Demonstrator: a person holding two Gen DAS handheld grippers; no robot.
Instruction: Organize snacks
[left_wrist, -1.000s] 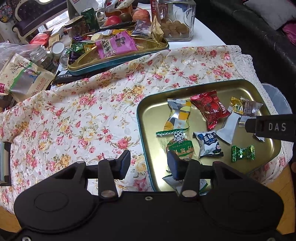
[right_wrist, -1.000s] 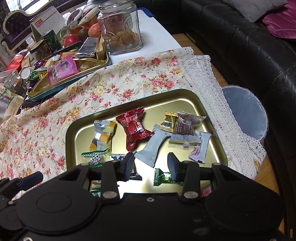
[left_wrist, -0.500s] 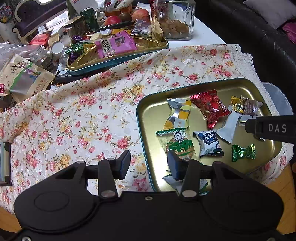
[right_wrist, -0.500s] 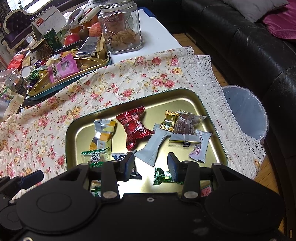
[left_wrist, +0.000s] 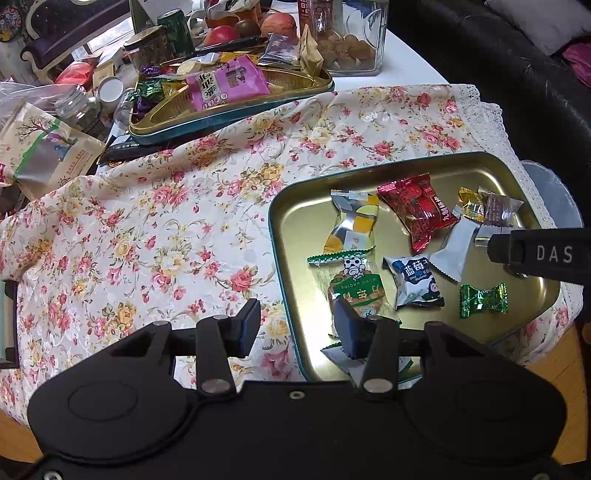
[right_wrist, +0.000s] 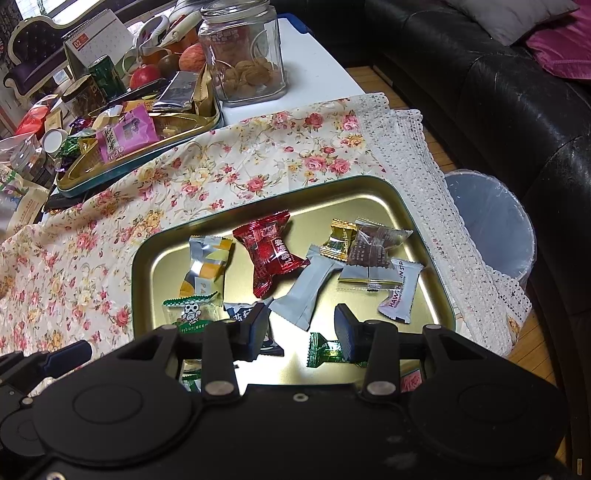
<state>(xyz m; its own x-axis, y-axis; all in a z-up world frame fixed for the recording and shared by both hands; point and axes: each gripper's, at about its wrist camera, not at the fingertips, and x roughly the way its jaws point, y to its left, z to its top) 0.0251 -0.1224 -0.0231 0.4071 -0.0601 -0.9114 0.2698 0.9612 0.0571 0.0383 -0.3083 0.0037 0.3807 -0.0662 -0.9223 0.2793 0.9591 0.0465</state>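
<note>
A gold tin tray (left_wrist: 295, 236) (right_wrist: 399, 206) lies on the floral cloth and holds several wrapped snacks: a red candy (left_wrist: 417, 210) (right_wrist: 271, 251), a silver-orange one (left_wrist: 354, 225) (right_wrist: 207, 266), a white pack (left_wrist: 456, 243) (right_wrist: 314, 284), a blue-white one (left_wrist: 413, 280), a green candy (left_wrist: 482, 300) (right_wrist: 325, 352). My left gripper (left_wrist: 295, 328) is open and empty over the tray's near left rim. My right gripper (right_wrist: 301, 328) is open and empty above the tray's near part; one of its fingers (left_wrist: 539, 254) shows at the right in the left wrist view.
A second gold tray (left_wrist: 229, 110) (right_wrist: 140, 158) full of snacks with a pink packet (left_wrist: 225, 83) stands at the back. A glass jar (right_wrist: 243, 55), fruit, cans and bags crowd the far table. A bin (right_wrist: 495, 229) and a black sofa (right_wrist: 498, 92) are on the right.
Both grippers have stayed open and nearly still. The snacks in the tray have not moved.
</note>
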